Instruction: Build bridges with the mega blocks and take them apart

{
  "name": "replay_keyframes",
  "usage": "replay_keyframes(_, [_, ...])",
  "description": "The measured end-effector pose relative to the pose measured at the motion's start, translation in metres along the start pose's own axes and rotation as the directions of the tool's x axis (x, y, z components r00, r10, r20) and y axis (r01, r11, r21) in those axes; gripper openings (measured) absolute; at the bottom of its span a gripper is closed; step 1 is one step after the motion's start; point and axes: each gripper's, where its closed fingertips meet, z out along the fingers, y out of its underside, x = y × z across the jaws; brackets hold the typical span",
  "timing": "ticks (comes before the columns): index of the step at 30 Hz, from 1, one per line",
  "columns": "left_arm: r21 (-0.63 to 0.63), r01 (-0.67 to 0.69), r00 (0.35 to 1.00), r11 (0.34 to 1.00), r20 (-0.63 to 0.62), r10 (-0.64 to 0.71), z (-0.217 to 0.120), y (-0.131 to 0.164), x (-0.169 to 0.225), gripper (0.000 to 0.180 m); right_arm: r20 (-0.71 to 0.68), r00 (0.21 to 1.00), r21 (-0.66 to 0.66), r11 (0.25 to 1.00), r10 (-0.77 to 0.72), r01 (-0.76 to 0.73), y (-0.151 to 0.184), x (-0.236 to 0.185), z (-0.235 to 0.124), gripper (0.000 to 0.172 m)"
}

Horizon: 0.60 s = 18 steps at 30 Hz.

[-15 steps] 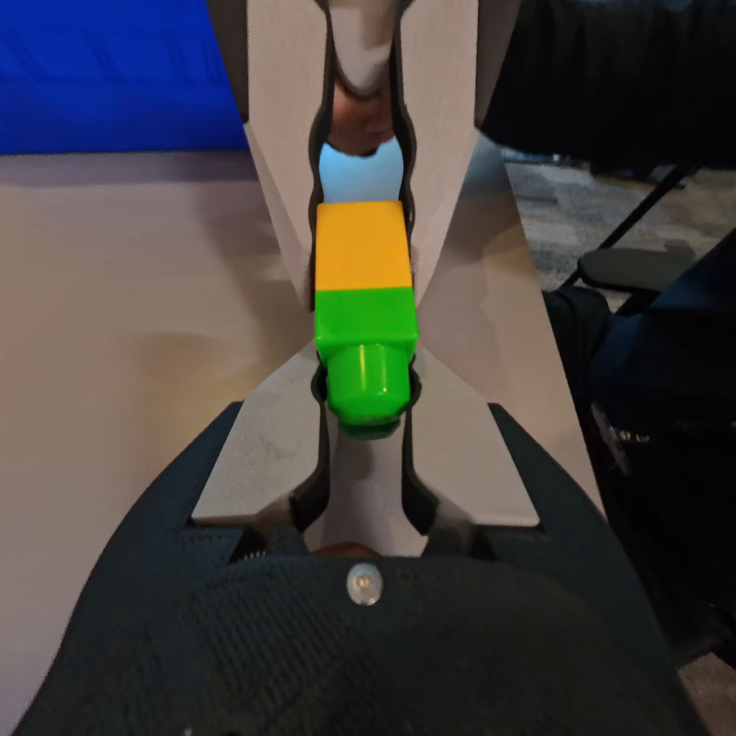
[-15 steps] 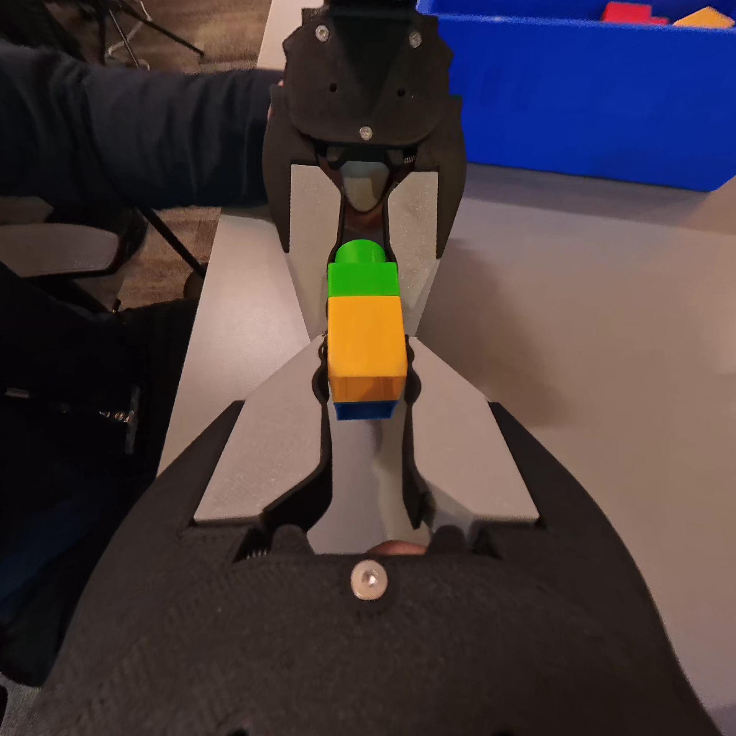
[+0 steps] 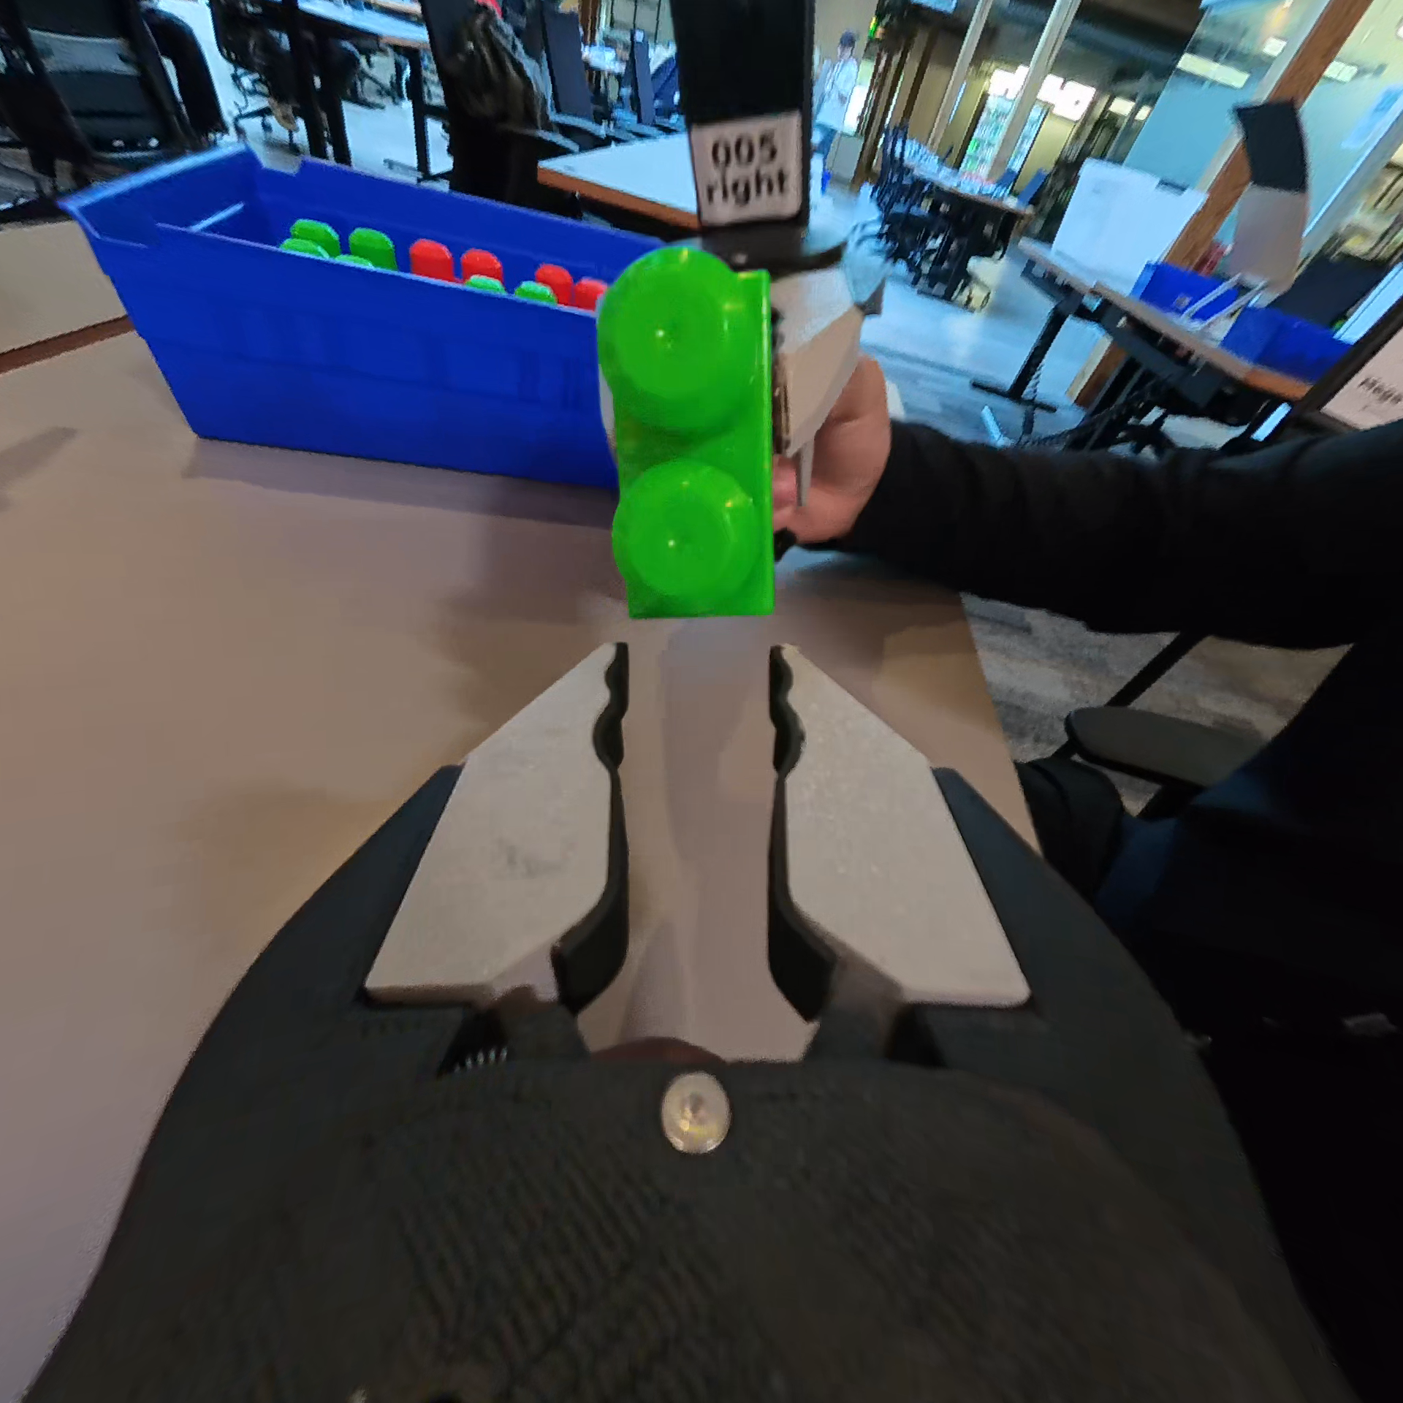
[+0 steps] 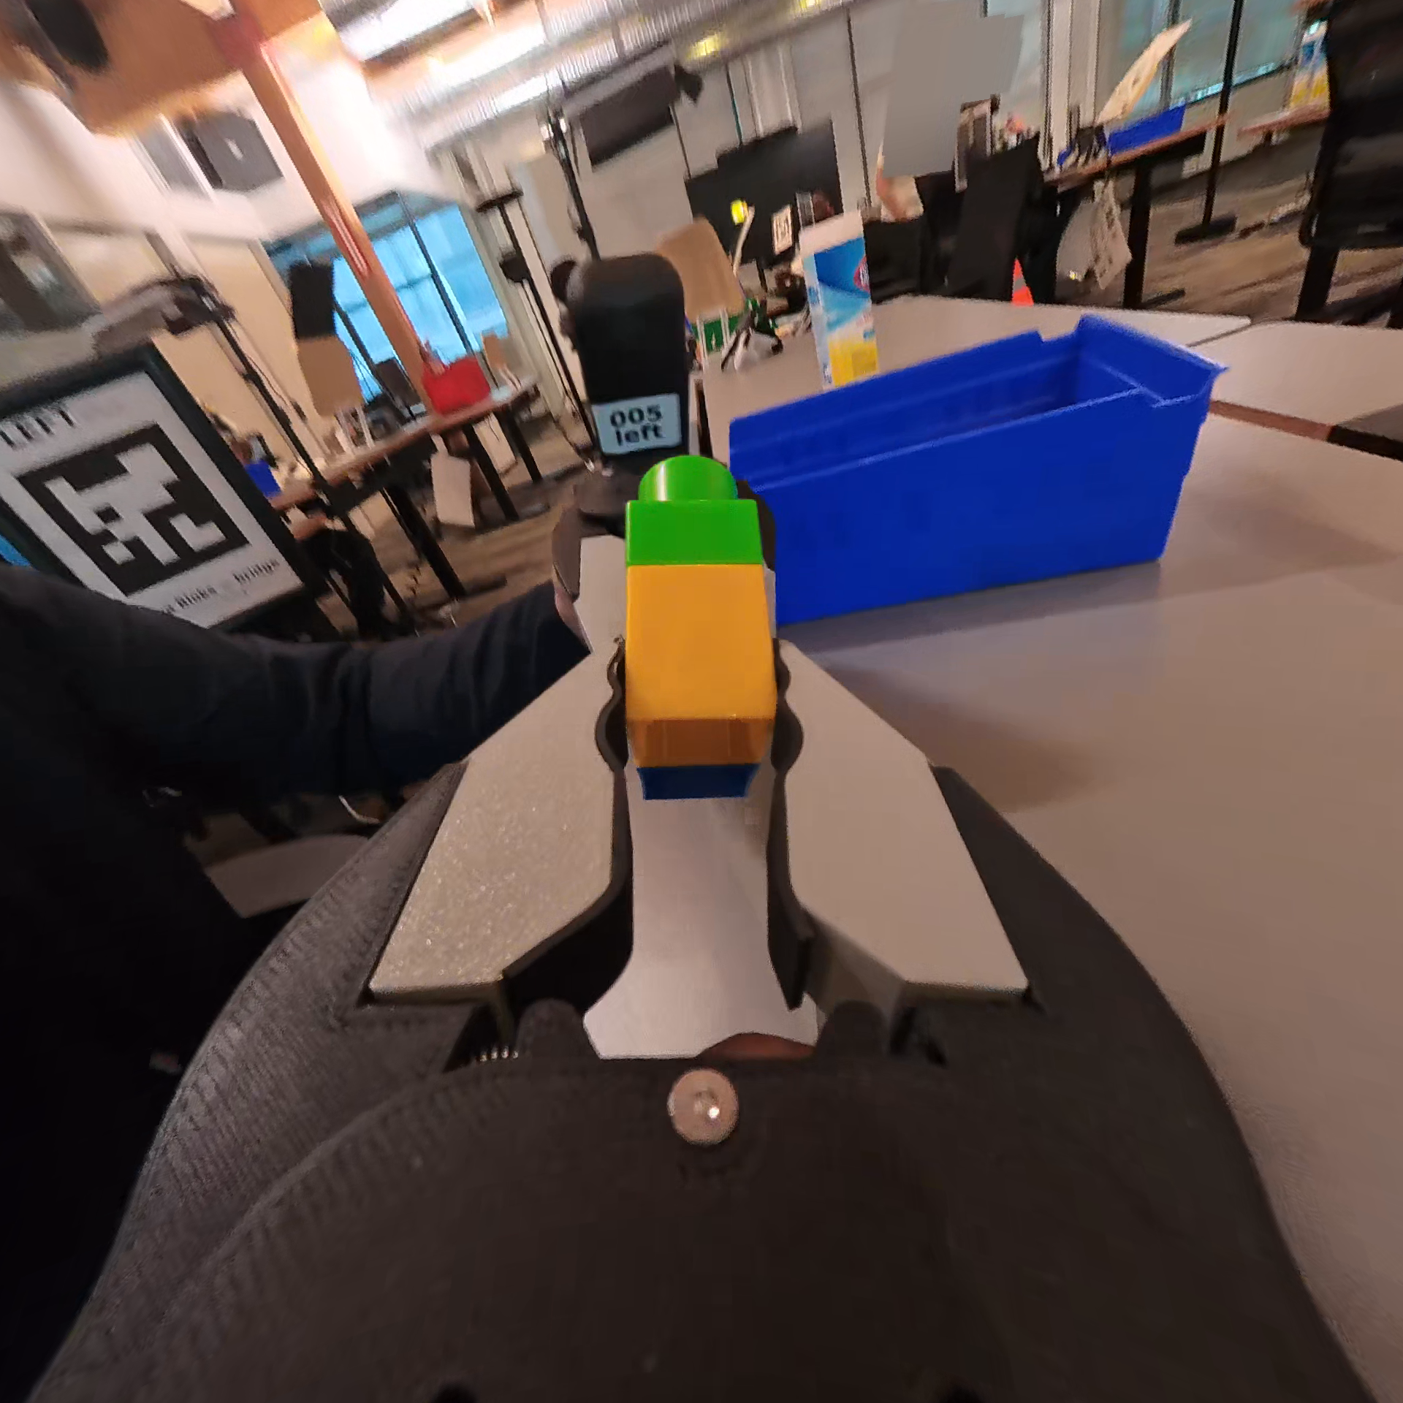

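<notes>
Fingers, right gripper point(image 4: 698, 721): closed on the yellow block point(image 4: 695, 645) of a three-block stack, both pads pressed against its sides.
Fingers, left gripper point(image 3: 697, 660): spread apart with only bare table point(image 3: 304, 645) seen between them; nothing is gripped.
Stack order: blue block point(image 4: 695, 782) nearest the right gripper's body, yellow in the middle, green block point(image 3: 691, 433) at the far end.
Stack location: held in the air above the table, just ahead of the left fingertips and apart from them.
Long axis: run along the right gripper's fingers; the green block's own length stands upright, one stud above the other.
Pointing: studs are turned toward the left gripper.
Nearer arm: the left, judged best placed to take the green end for pulling apart.
Bin point(image 3: 364, 357): set well behind, loose blocks inside.
</notes>
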Motion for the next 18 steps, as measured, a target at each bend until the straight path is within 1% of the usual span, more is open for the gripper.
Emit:
replay_keyframes(3, [0.067,0.036,0.999,0.997,-0.043,-0.033,-0.003,-0.011,0.005,0.037,0.015,1.0,0.058,0.998,0.024,-0.025,0.0,-0.001,0.005,0.032])
replay_keyframes(6, [0.11,0.068,0.995,0.992,-0.082,-0.059,-0.005,-0.017,0.008,0.037,0.021,0.999,0.078,0.996,0.032,-0.034,0.002,-0.004,0.012,0.032])
replay_keyframes(7, [0.109,0.072,0.995,0.991,-0.083,-0.063,-0.005,-0.017,0.007,0.036,0.021,0.999,0.08,0.996,0.029,-0.031,0.004,-0.006,0.014,0.032])
replay_keyframes(11, [0.082,0.063,0.994,0.995,-0.097,-0.055,0.0,-0.012,0.011,0.039,0.038,0.998,0.083,0.995,0.044,-0.047,0.007,-0.009,0.02,0.032])
replay_keyframes(13, [0.077,0.034,0.996,0.996,-0.088,-0.027,0.001,-0.012,0.012,0.036,0.041,0.998,0.082,0.996,0.038,-0.041,0.006,-0.01,0.018,0.032])
replay_keyframes(16, [0.052,-0.01,0.997,0.999,-0.072,0.013,0.002,-0.008,0.013,0.035,0.044,0.999,0.046,0.999,0.013,-0.015,0.011,-0.011,0.018,0.032])
replay_keyframes(18, [0.083,-0.018,0.997,0.996,-0.071,0.024,-0.001,-0.013,0.014,0.035,0.063,0.998,0.007,1.0,0.006,-0.007,0.017,-0.014,0.017,0.032])
